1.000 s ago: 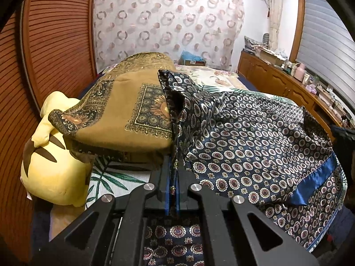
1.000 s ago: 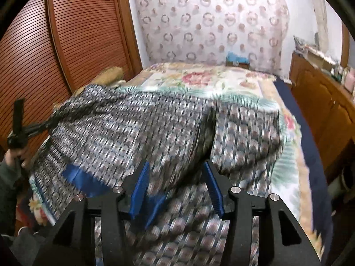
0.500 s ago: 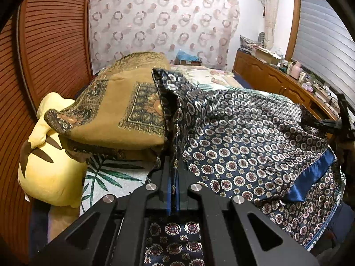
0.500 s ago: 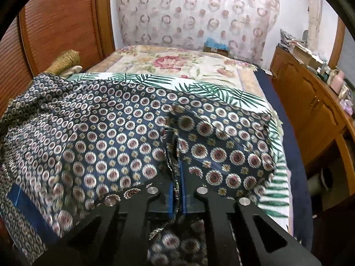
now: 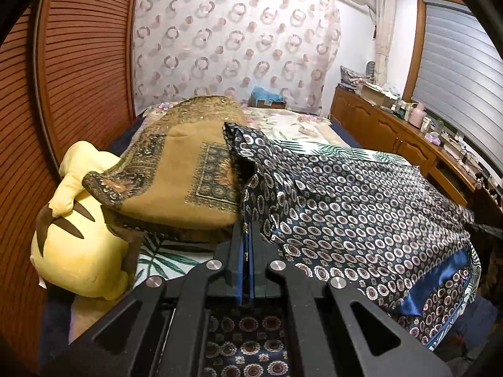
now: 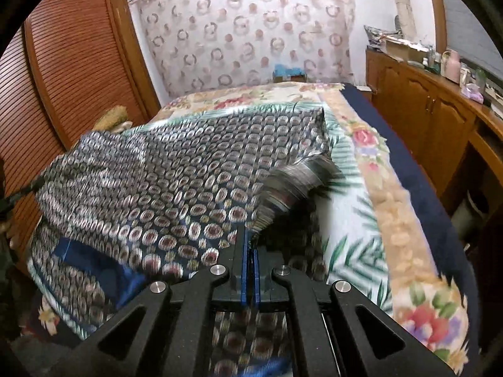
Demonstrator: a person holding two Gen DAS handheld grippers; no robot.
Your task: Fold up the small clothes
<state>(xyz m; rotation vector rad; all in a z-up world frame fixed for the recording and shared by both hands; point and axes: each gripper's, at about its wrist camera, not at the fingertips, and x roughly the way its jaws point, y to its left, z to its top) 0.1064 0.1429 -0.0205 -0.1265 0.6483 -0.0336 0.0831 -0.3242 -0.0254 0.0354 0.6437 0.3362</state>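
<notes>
A: Where were we w/ the dark navy satin garment printed with small ring medallions (image 5: 361,207)?

B: It lay spread over the bed with the floral and palm-leaf cover (image 6: 361,207), straight ahead of both tools. We had the left gripper (image 5: 246,251) clamped on a raised corner of it, blue pads pressed together w/ cloth between them. The fabric stood up in a peak just beyond the tips.

A: And the right gripper (image 6: 250,251)?

B: Also closed on the same garment, pinching an edge right at the tips. Right view was blurred, so we judged that hand was mid-swing. A flap curled over just ahead and to the right of it.

A: So which step?

B: Looked to us like the first fold: both corners held, cloth lifted, nothing creased flat yet. The shiny blue satin trim band (image 5: 437,279) hung off the near edge, to the right of the left tool.

A: Next move?

B: Prob. carry both held corners across together, at equal height, then lay them down evenly before letting go. Satin's slippery, so keep tension.

A: Anything in the way?

B: The mustard-gold patterned blanket (image 5: 185,169) sat ahead-left of the left tool, touching the garment's peak, and the yellow plush toy with brown stripes (image 5: 75,235) farther left.
</notes>
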